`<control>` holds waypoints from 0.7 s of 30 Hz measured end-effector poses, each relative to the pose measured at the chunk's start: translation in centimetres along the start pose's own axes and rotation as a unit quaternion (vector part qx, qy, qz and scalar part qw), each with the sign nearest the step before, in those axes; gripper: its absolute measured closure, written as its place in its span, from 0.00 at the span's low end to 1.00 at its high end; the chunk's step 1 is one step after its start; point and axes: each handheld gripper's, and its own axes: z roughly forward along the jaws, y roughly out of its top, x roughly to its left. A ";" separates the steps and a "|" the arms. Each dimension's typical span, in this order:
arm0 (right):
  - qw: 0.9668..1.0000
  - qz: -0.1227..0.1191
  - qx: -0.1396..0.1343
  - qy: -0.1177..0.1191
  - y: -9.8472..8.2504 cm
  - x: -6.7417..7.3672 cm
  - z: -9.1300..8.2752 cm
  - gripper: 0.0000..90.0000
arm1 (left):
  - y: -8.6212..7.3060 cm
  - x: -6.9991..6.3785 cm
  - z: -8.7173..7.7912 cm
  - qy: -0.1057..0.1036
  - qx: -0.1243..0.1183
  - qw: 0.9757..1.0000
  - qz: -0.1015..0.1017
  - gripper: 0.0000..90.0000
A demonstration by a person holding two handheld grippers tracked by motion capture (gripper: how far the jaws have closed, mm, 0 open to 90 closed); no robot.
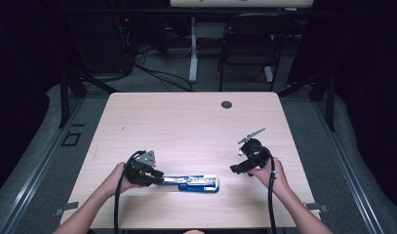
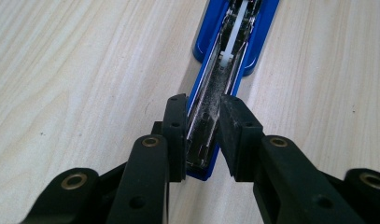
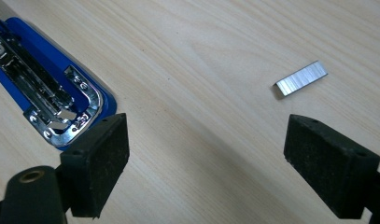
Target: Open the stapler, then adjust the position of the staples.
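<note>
A blue stapler [image 1: 198,184] lies opened out on the wooden table [image 1: 186,126], near the front edge, with its metal staple channel [image 2: 211,93] exposed. My left gripper [image 1: 159,179] is shut on the sides of that channel near its end, and the pads [image 2: 176,126] press on the metal. My right gripper [image 1: 237,168] hovers to the right of the stapler, open, with nothing between its fingers [image 3: 99,158]. A short silver strip of staples [image 3: 301,78] lies on the wood just beyond the right jaw. The stapler's chrome hinge end [image 3: 61,112] sits beside the other jaw.
A round cable hole [image 1: 227,104] sits near the table's far edge. Behind the table stand a black chair [image 1: 249,44] and a white desk leg [image 1: 192,48], with cables on the floor. Bare wood stretches across the table's middle and back.
</note>
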 end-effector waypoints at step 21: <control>0.999 0.035 0.002 -0.025 0.5 -2.2 0.9 0.18 | 0.0 0.0 0.1 -0.002 0.000 1.000 0.001 0.81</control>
